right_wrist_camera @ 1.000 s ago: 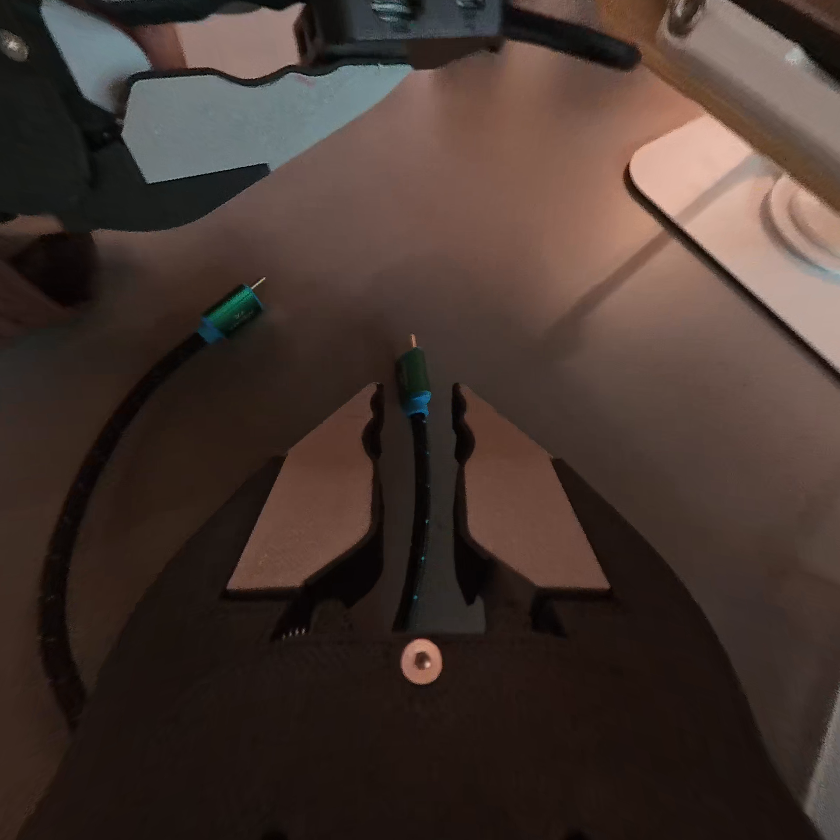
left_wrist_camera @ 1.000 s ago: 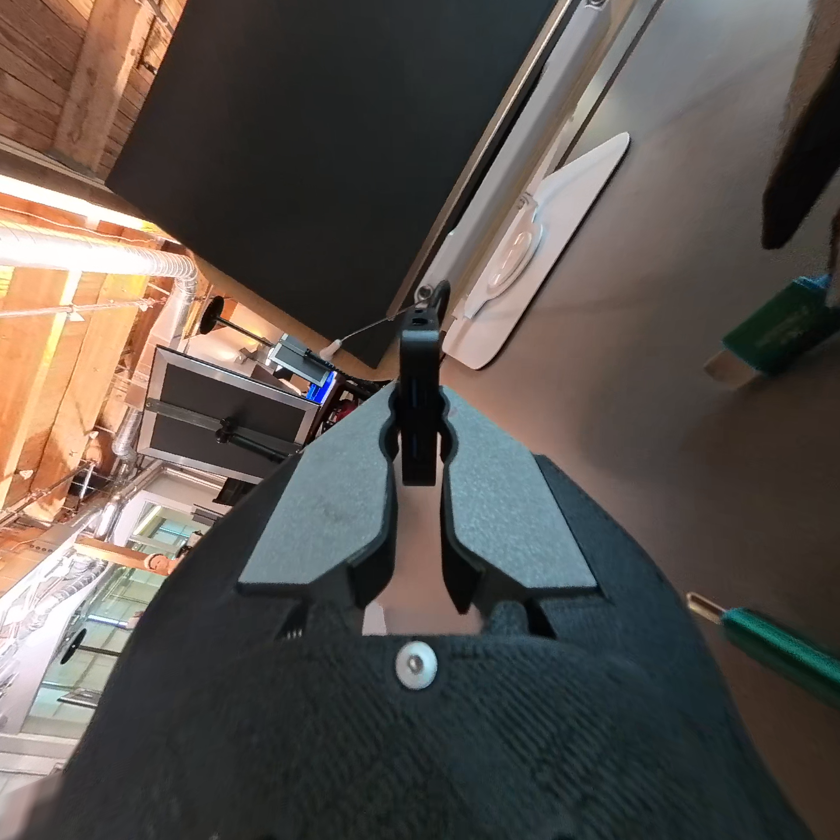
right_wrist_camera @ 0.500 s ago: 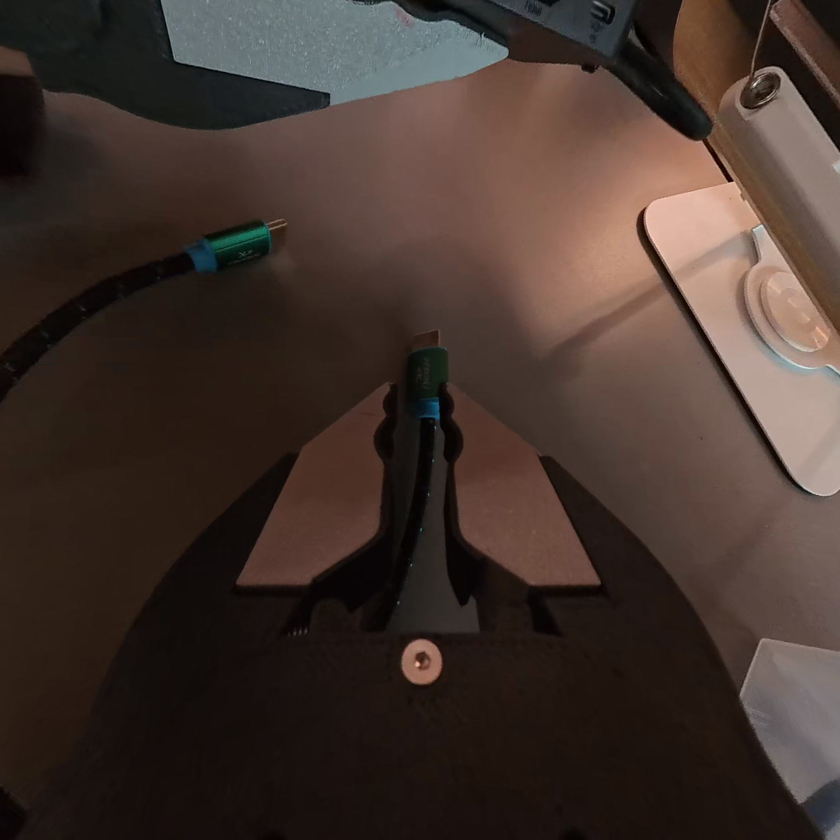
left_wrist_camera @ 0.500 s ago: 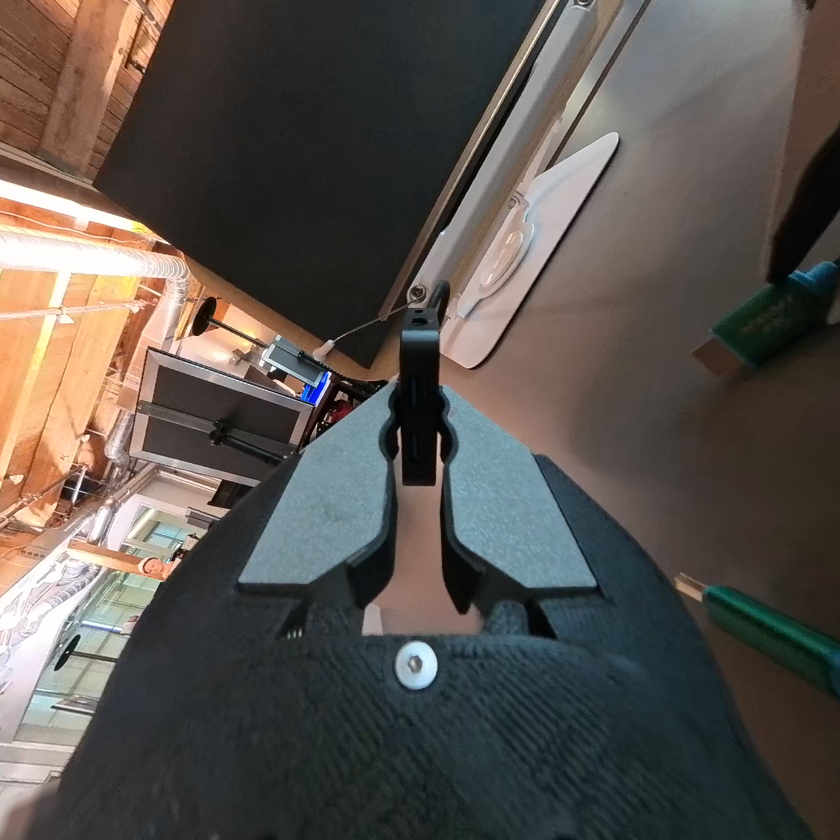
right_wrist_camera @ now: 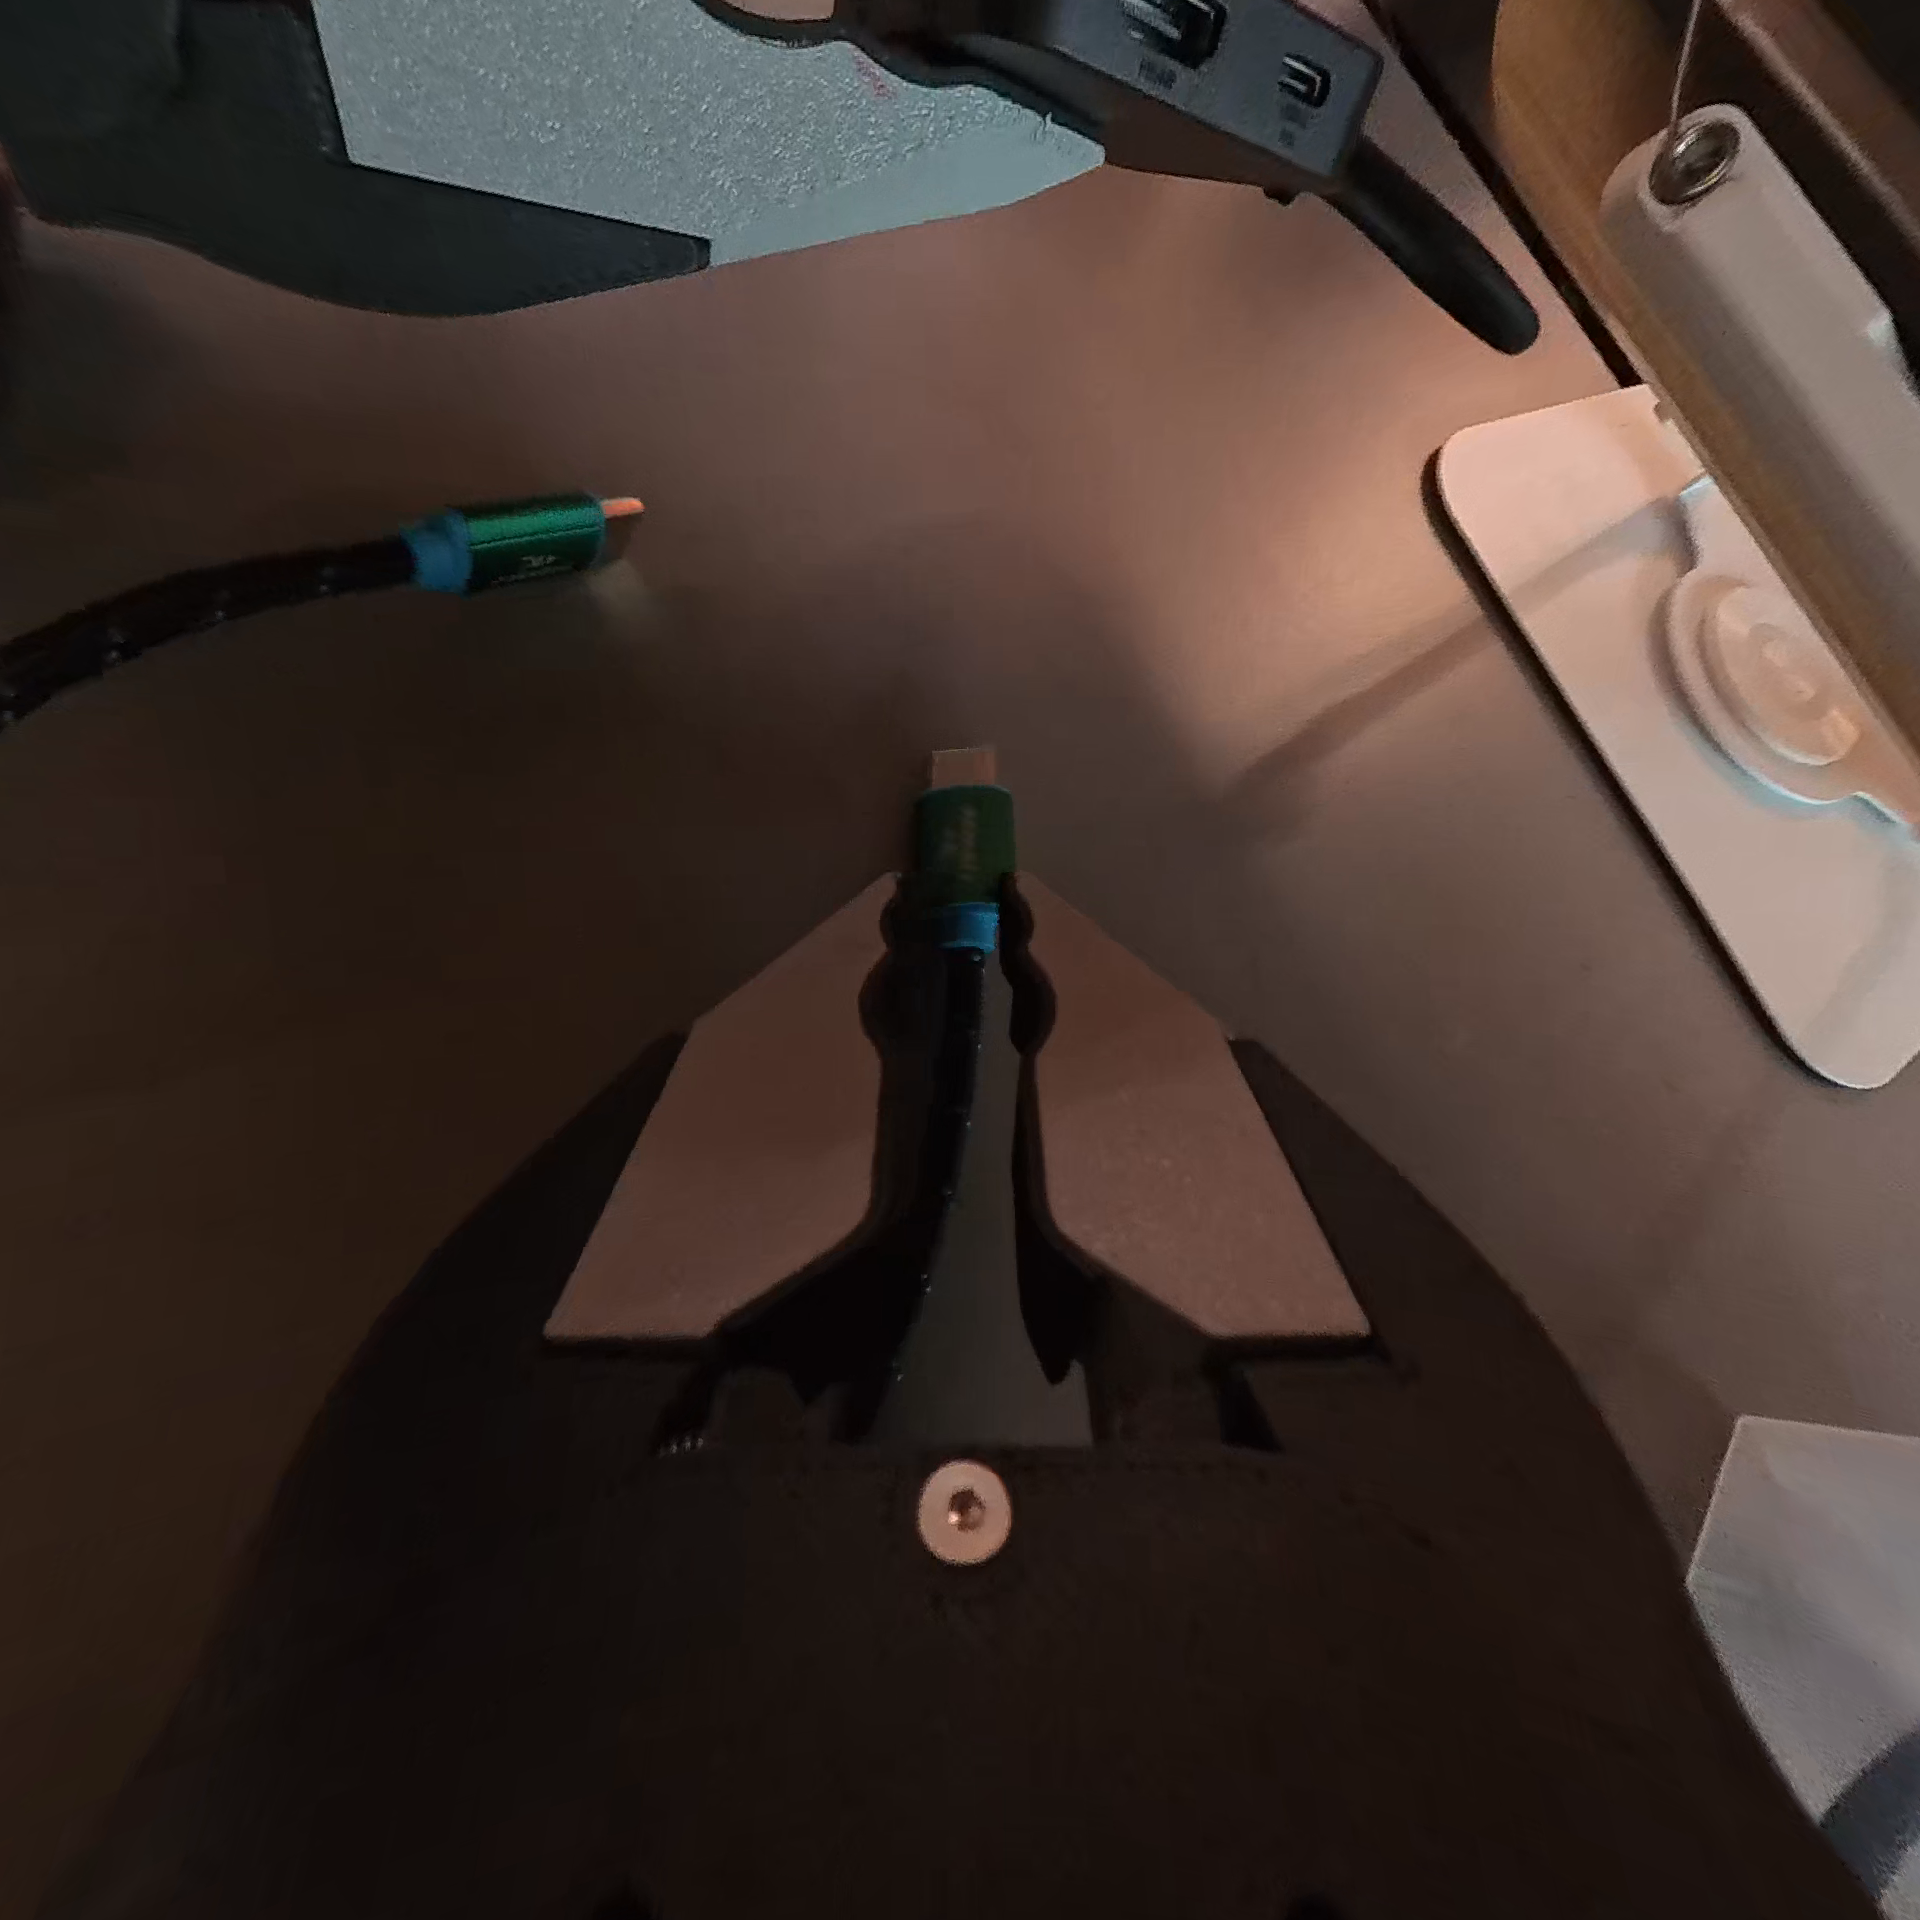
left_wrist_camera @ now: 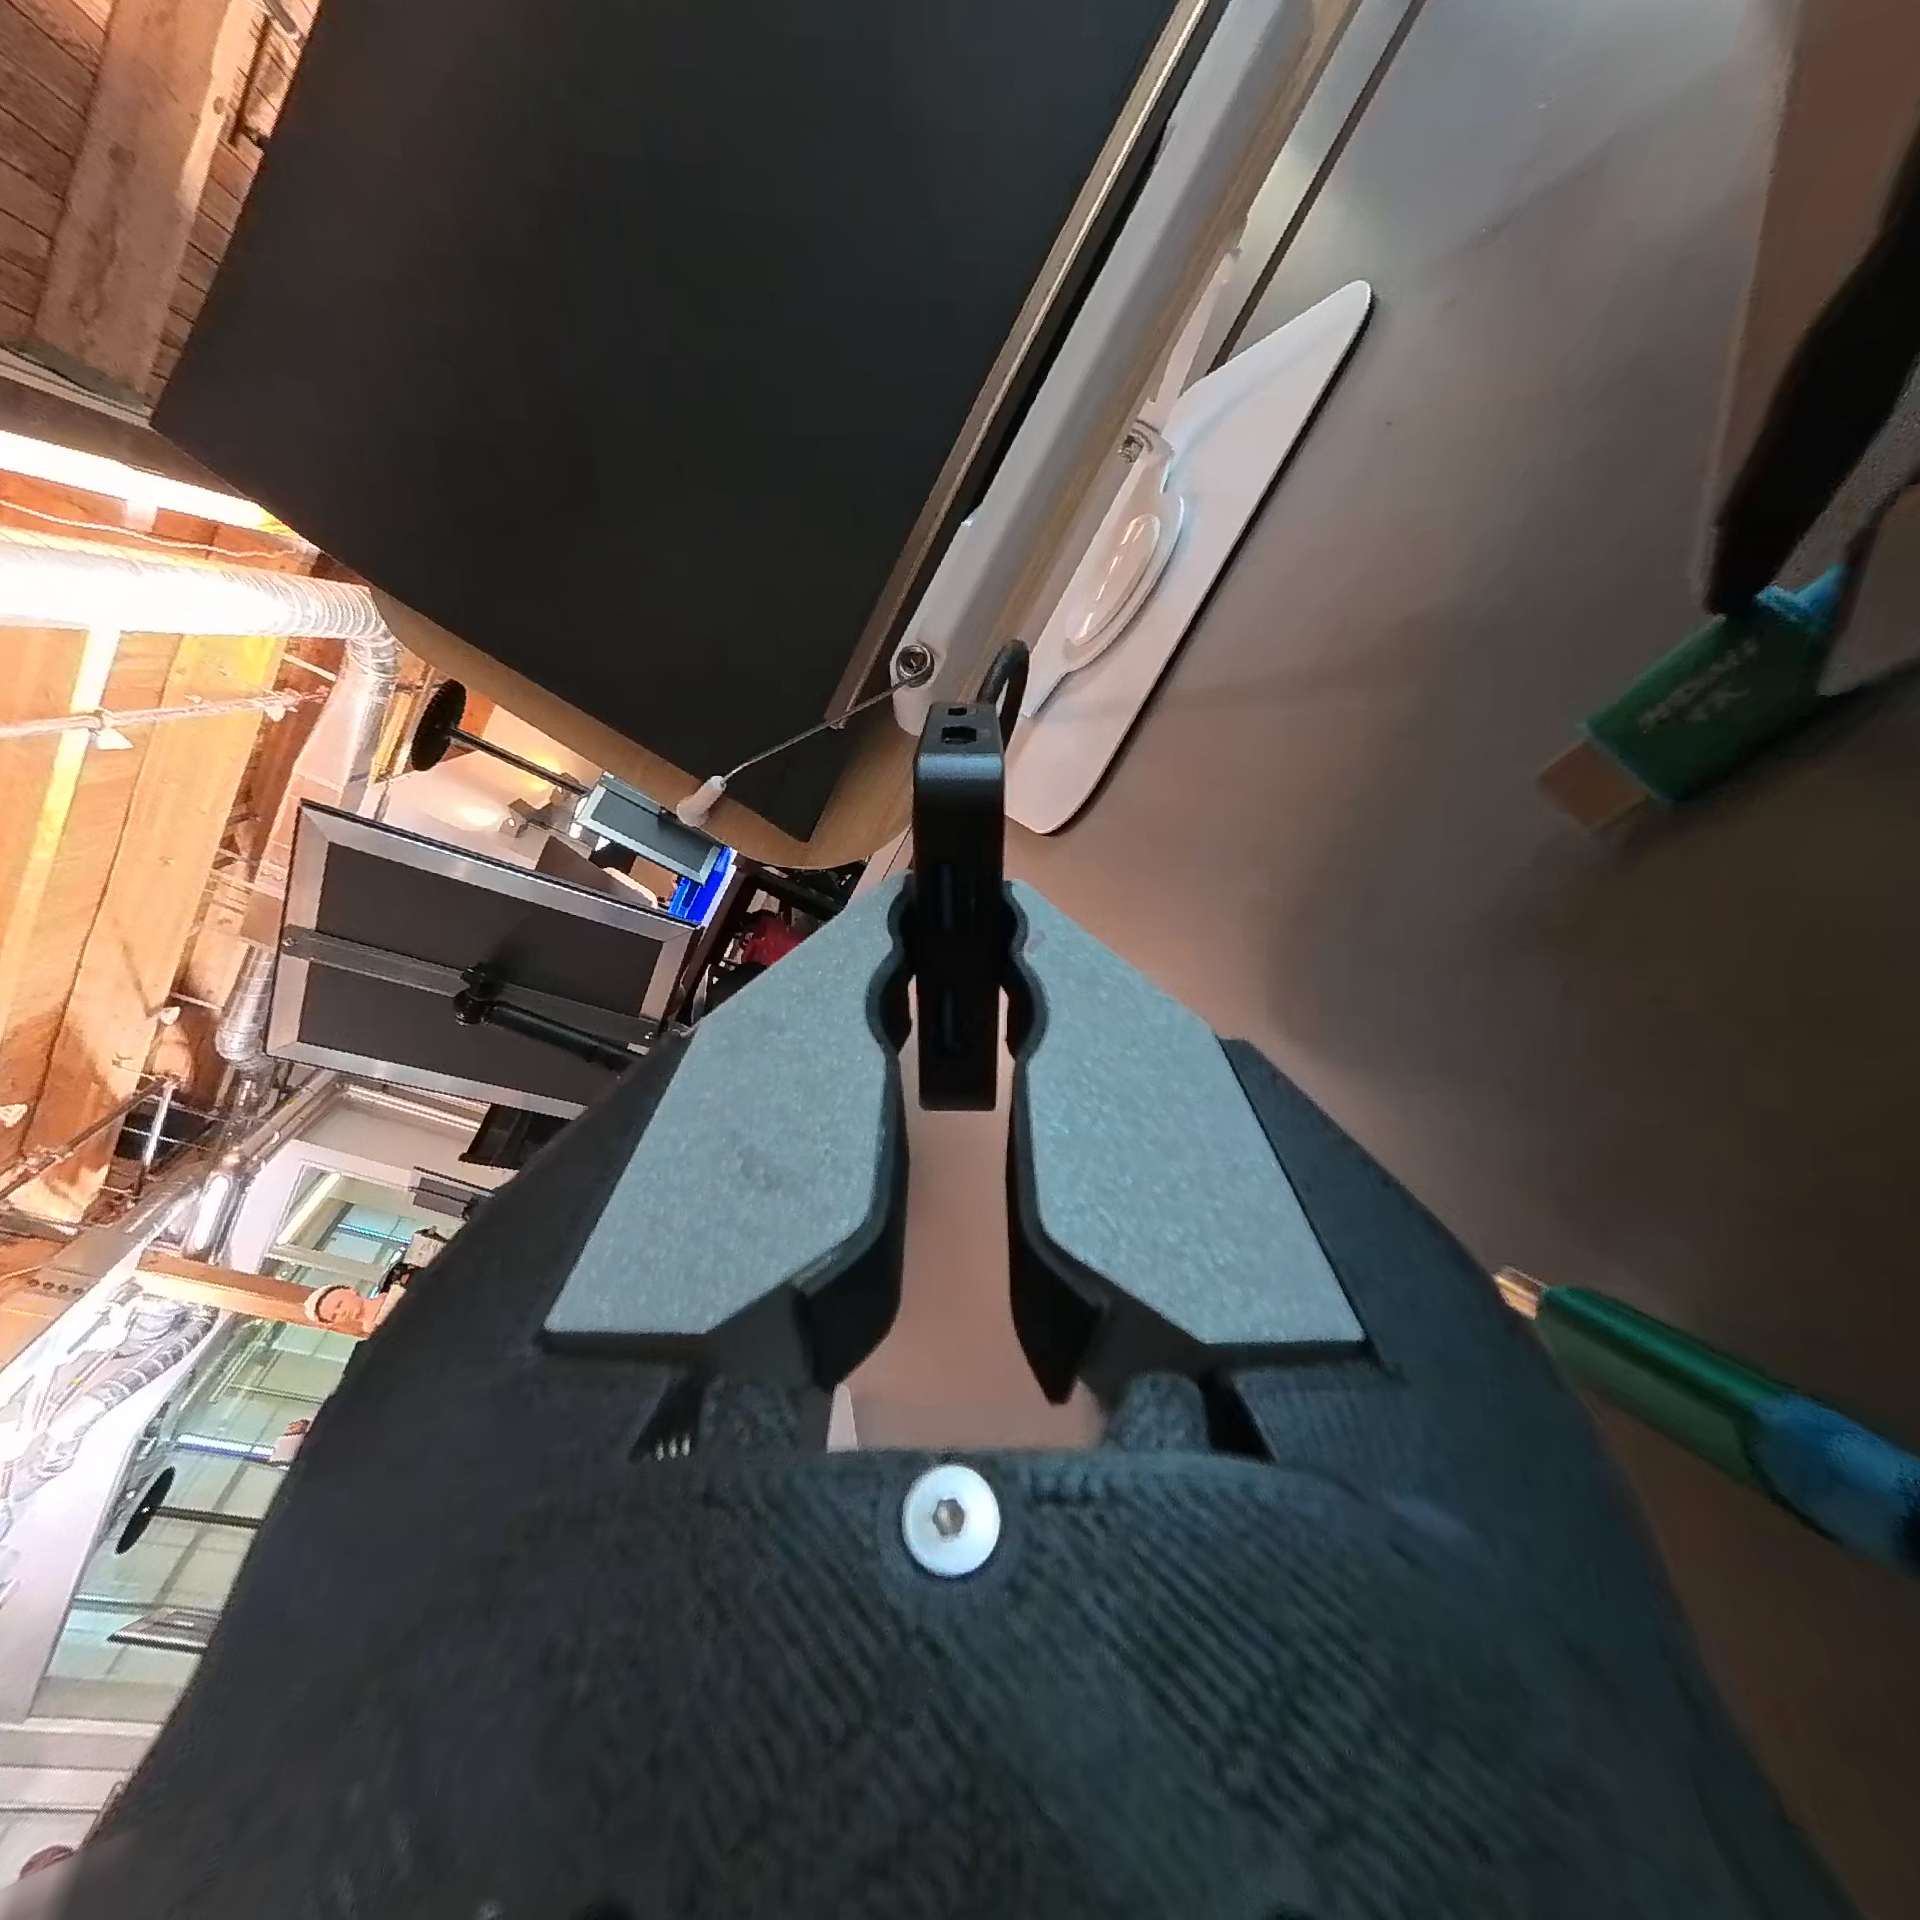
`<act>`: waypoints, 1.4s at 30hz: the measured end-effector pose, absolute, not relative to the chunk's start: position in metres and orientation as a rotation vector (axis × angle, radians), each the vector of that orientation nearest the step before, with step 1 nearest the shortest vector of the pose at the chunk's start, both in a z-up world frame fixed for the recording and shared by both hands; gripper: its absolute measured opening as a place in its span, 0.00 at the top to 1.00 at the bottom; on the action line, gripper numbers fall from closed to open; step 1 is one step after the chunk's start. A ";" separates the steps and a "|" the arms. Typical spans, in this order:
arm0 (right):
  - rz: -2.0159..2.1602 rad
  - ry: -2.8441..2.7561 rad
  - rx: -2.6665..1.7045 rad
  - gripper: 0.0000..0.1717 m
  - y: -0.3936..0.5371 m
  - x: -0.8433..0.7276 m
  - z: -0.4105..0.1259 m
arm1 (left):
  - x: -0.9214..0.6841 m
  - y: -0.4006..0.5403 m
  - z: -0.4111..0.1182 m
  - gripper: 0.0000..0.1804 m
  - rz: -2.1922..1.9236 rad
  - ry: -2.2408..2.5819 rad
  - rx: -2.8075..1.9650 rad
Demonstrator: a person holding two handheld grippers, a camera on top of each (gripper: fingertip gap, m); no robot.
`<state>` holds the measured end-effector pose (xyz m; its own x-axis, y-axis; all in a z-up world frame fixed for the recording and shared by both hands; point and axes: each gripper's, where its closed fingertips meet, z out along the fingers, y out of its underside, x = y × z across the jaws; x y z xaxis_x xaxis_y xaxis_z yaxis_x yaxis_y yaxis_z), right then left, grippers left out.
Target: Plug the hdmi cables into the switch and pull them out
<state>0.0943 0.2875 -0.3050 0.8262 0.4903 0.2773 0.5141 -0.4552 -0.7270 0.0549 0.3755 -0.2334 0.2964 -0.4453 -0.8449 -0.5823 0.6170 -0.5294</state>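
My left gripper is shut on the black HDMI switch and holds it edge-on above the brown table; the switch also shows at the top of the right wrist view, with its ports facing me. My right gripper is shut on a green HDMI plug with a blue collar, its metal tip pointing forward above the table. This plug also shows in the left wrist view. A second green HDMI plug on a black braided cable lies on the table at the left; it also shows in the left wrist view.
A white monitor stand base sits on the table at the right, with the dark monitor screen above it. A black cable leaves the switch's end. A pale object lies at the lower right. Left tips to right tips: about 12 centimetres.
My right gripper closed on the green plug and lifted it off the table, nearer the switch. The left gripper kept hold of the switch with little movement.
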 end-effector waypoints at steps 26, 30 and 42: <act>-0.234 -0.858 -2.144 0.90 0.281 0.109 -0.308 | 0.054 0.375 -0.231 0.94 0.106 1.328 -0.969; -0.255 -0.848 -2.140 0.93 0.283 0.112 -0.308 | 0.055 0.374 -0.233 0.94 0.103 1.338 -0.962; -0.094 -0.657 -2.216 0.93 0.285 0.111 -0.310 | 0.054 0.373 -0.236 0.94 0.119 1.361 -0.955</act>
